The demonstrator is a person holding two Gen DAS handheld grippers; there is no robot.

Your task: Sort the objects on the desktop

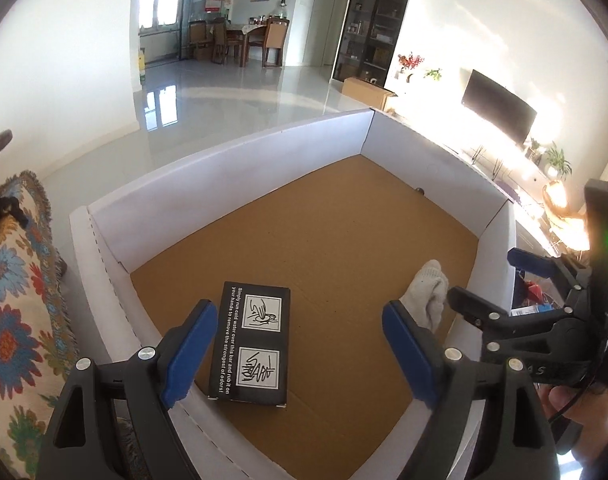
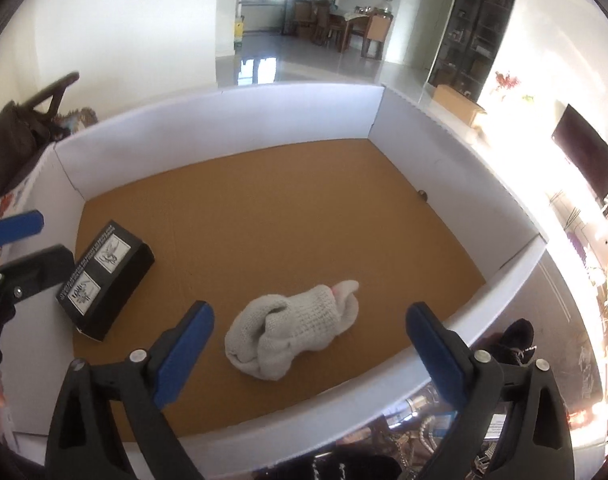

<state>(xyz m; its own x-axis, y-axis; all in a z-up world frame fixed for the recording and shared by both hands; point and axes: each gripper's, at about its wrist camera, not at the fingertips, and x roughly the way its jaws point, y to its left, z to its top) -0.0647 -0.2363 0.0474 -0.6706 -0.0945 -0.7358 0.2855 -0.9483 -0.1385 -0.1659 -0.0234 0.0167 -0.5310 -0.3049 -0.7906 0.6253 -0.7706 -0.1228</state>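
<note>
Two open grippers hover over a sorting box already holding a carton and a sock.

In the white-walled box [image 2: 223, 120] with a brown cardboard floor, the black carton [image 1: 251, 343] lies flat by the left wall, just below and ahead of the left gripper [image 1: 299, 354], its long axis running along that gripper's pointing line. The balled grey sock [image 2: 291, 332] lies to its right, directly ahead of the right gripper [image 2: 310, 354] and nearer that hand. Both grippers stand with jaws apart and empty, neither touching an item; further sorting likely lies outside the box.
</note>
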